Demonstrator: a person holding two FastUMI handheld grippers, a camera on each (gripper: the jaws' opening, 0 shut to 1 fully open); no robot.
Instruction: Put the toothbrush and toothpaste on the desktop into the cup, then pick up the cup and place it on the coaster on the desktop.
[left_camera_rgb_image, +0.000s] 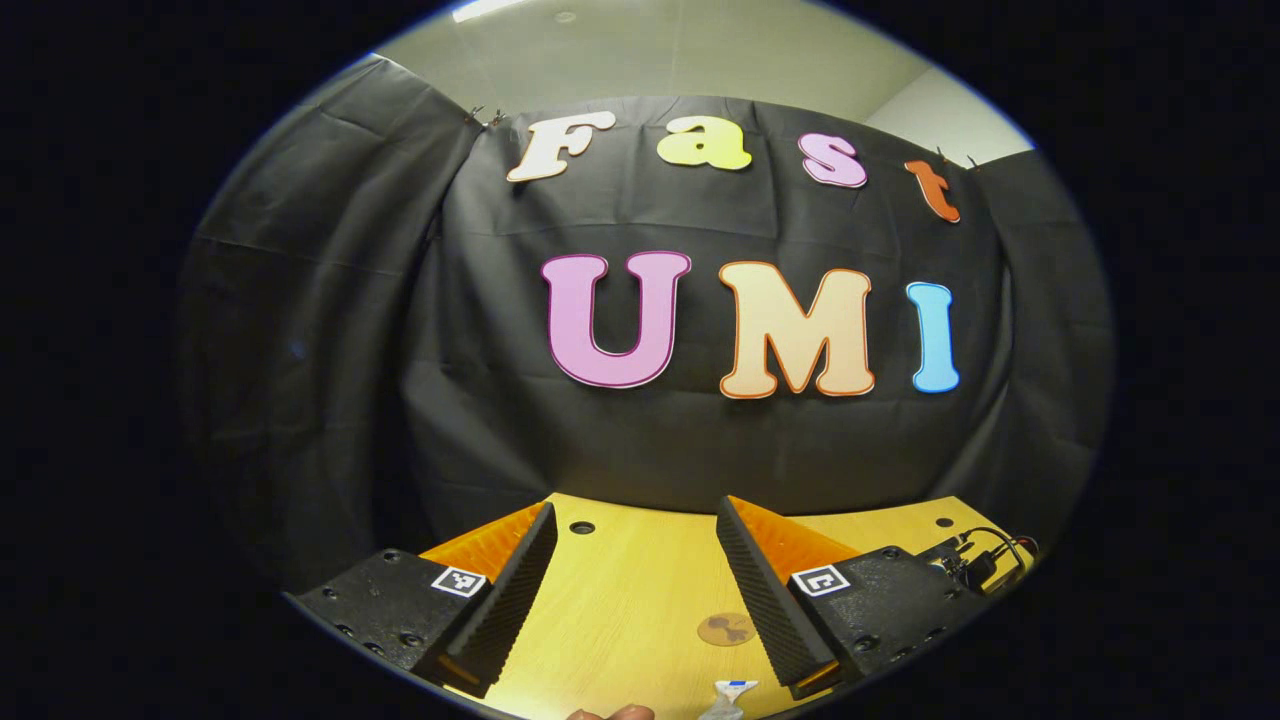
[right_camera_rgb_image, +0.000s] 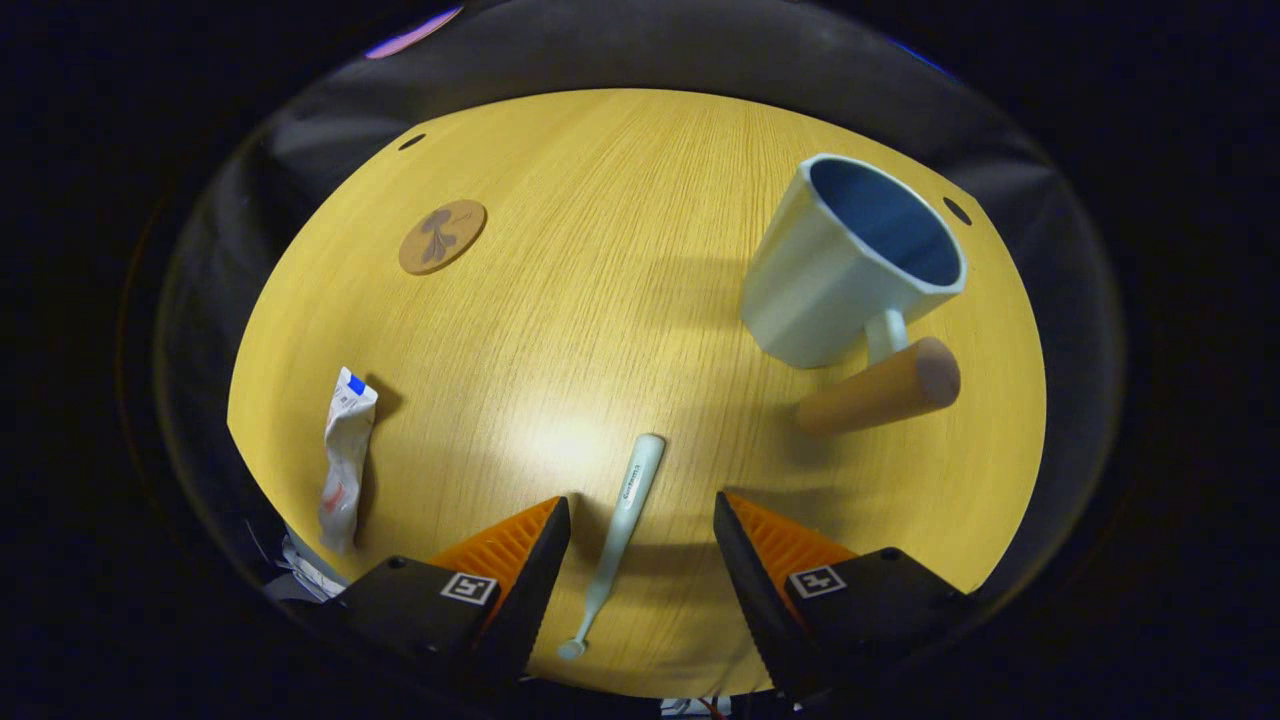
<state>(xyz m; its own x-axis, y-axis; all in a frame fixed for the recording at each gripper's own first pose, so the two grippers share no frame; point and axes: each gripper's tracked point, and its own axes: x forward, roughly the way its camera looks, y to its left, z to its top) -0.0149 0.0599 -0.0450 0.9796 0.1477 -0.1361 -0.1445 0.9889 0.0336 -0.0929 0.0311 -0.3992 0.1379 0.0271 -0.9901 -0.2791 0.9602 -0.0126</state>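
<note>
Right tongs (right_camera_rgb_image: 640, 520) agape astride printed toothbrush (right_camera_rgb_image: 622, 530); wording unreadable.

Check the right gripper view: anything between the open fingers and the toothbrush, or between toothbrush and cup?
Nothing visible. The toothbrush lies flat on the desktop between the right gripper's open fingers, untouched. The stretch of wood up to the cup is bare; toothpaste and coaster lie off on the other side.

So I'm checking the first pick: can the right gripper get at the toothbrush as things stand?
Probably yes. The right gripper is open above the table, and the toothbrush lies flat between its fingers with nothing over it. The cup and toothpaste lie well aside.
</note>
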